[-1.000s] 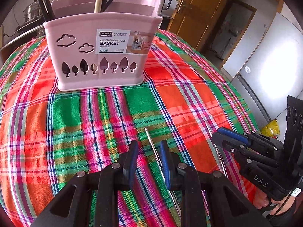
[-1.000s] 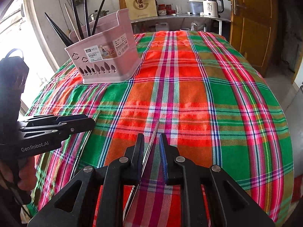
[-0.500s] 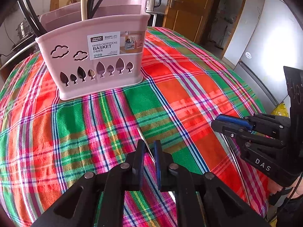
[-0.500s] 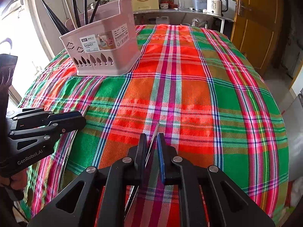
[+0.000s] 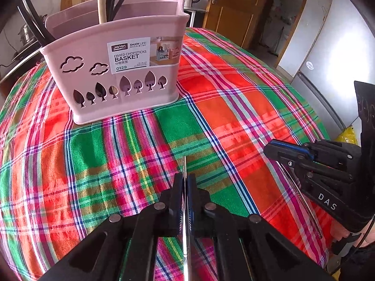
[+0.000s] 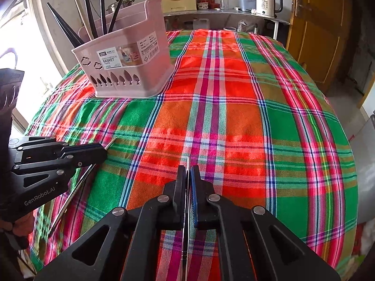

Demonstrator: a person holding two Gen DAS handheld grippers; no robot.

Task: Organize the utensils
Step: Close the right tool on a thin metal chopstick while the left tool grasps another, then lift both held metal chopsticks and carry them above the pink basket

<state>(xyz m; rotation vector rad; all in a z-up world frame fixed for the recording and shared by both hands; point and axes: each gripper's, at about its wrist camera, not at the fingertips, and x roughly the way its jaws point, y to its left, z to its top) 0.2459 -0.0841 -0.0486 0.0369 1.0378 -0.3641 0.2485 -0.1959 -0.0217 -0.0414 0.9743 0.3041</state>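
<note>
Both the left gripper (image 5: 185, 182) and right gripper (image 6: 188, 175) have their jaws clenched on thin, stiff, probably slippery metal chopsticks (image 5: 184, 166), gripped near one end.

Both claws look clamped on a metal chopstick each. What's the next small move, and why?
Probably lift both claws straight up a little. The left claw and right claw are each shut on a metal chopstick lying flat on the plaid tablecloth, and the pink chopstick basket stands farther back.
</note>
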